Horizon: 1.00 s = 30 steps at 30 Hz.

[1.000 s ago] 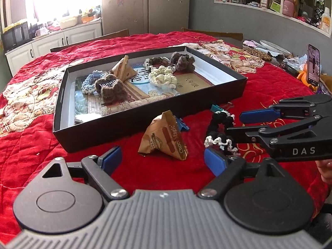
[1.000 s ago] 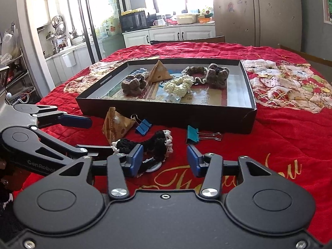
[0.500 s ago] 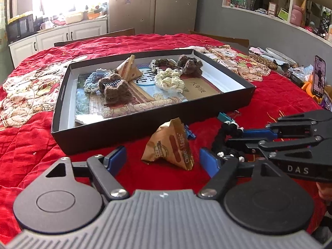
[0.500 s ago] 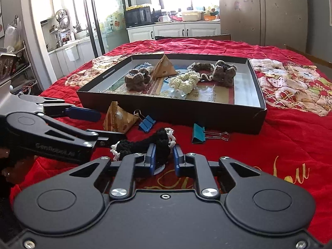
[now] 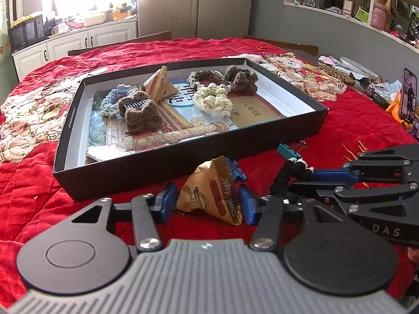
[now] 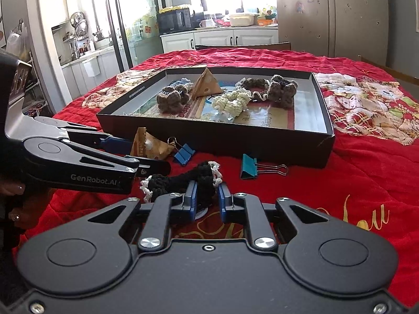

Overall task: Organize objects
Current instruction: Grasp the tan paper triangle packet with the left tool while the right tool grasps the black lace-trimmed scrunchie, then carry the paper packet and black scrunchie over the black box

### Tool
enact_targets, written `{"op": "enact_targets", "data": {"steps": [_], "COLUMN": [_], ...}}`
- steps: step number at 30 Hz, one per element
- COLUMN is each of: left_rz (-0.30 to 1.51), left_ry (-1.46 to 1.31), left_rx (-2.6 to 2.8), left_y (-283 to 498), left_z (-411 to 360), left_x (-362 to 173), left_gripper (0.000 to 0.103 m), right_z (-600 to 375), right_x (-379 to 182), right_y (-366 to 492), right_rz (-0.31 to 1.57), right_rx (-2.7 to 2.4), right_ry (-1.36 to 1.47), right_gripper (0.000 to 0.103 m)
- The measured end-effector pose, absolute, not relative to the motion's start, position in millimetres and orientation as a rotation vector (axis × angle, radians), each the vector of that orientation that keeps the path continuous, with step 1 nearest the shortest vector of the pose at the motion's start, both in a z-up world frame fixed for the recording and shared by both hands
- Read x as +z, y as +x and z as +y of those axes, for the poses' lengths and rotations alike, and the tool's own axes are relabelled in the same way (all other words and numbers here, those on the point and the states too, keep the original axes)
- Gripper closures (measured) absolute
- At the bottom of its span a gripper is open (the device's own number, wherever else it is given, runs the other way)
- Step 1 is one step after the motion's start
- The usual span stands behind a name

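The right gripper point(image 6: 207, 196), its blue pads drawn close, pinches a black crocheted scrunchie point(image 6: 188, 180) that trails off to its left across the red quilt point(image 6: 353, 183). Soft and light, the scrunchie will likely sag and dangle when raised; the pinch sits on one thick end of the loop, a sound place to hold, while its white lace edging looks easy to snag.

The left gripper point(image 5: 207, 204) has just been closing its jaws around a tan pyramid snack packet point(image 5: 214, 193) standing between the pads. The left pad appears a shade clear of the wrapper, and whether the right pad touches cannot be told. The packet seems light, crinkly and somewhat slick, so its flat side faces low down look the best purchase; a hard squeeze could crush it.

Just beyond the packet lies a blue binder clip point(image 6: 184, 153); a teal binder clip point(image 6: 248, 166) sits ahead and to the right of the right gripper. Farther forward stands the shallow black box point(image 5: 183, 162), already holding another pyramid packet point(image 5: 158, 85) and several crocheted scrunchies, among them a cream scrunchie point(image 5: 213, 100).
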<state>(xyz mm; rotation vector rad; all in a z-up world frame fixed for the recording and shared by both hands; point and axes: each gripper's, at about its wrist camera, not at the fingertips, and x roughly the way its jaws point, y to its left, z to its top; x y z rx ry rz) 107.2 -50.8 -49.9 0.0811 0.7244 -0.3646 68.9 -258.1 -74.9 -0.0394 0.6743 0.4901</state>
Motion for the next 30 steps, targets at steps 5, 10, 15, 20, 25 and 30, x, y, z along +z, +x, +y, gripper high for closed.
{"op": "enact_targets", "data": {"steps": [5,10,15,20,25,30], "left_rz": [0.728,0.725,0.724,0.717,0.700,0.681], "left_ry": [0.080,0.090,0.100,0.114,0.116,0.122], "left_rx": [-0.366,-0.369,-0.375,-0.378,-0.385,-0.398], "left_y": [107,103,99,92,85,78], "left_z": [-49,-49,-48,-46,-42,-43], "left_x": [-50,-49,-46,-41,-32,-24], "left_gripper": [0.054,0.055,0.057,0.057,0.057,0.057], "right_z": [-258,-259,-259,-260,-263,-266], "right_x": [-75,-75,-73,-67,-61,-53], "right_y": [69,68,66,62,56,50], "right_rz": [0.674,0.671,0.664,0.650,0.631,0.609], "right_rx": [0.492,0.493,0.500,0.511,0.518,0.519], "right_ry": [-0.044,-0.048,-0.052,-0.057,-0.065,-0.074], "right_gripper": [0.088,0.089,0.090,0.090,0.090,0.090]}}
